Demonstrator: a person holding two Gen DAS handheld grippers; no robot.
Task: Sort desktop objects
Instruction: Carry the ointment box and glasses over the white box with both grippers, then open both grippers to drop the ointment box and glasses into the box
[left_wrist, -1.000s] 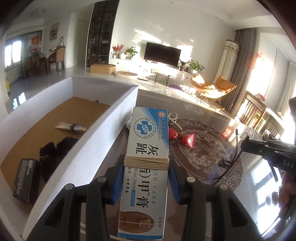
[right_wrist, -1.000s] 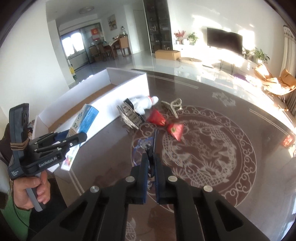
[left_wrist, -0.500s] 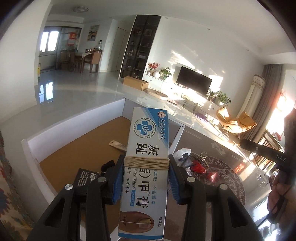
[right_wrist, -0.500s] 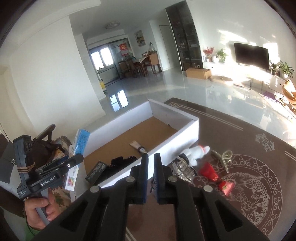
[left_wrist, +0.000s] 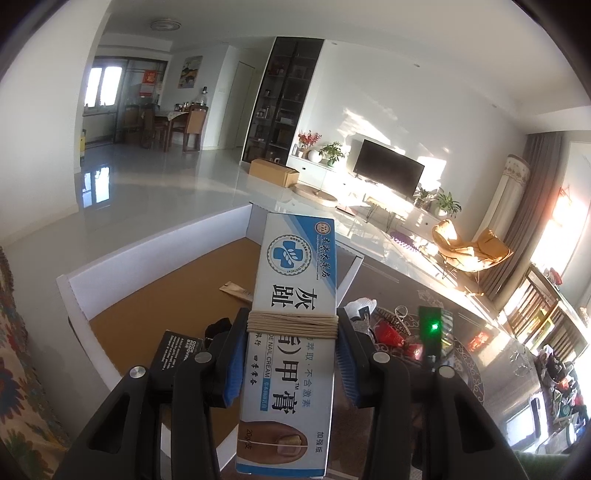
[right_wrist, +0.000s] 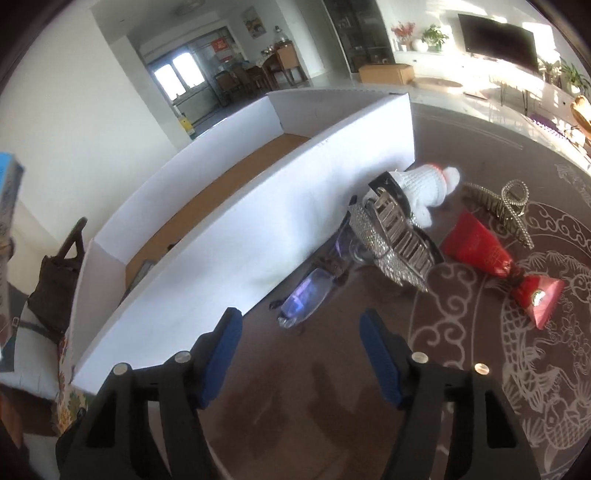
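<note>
The left gripper (left_wrist: 291, 360) pinches a blue-and-white nail cream box (left_wrist: 291, 332) between its 2 blue pads, the box standing lengthwise along the fingers with a band of tan rubber bands (left_wrist: 292, 324) wrapped around its middle. Beyond and below it lies the white-walled sorting box (left_wrist: 155, 258) with a brown cardboard floor, on which rest a black carton (left_wrist: 177, 347), a dark crumpled item (left_wrist: 218, 326) and a small flat tube (left_wrist: 236, 291).

The right gripper (right_wrist: 301, 354) has its jaws spread; they have just been opening, and nothing sits between the pads, only the dark patterned tabletop (right_wrist: 295, 398). It hovers just outside the near white wall of the sorting box (right_wrist: 236, 240). Ahead of its fingertips, a pair of clear-lensed glasses (right_wrist: 314, 288) lies on the table close against that wall. Farther on sit a rhinestone hair clip (right_wrist: 391, 240), a white knit glove (right_wrist: 424, 184), a metallic claw clip (right_wrist: 502, 210) and 2 red tubes (right_wrist: 476, 247) (right_wrist: 535, 295), all clustered on the table outside the box. The nail cream box edge shows at the far left of this view.
</note>
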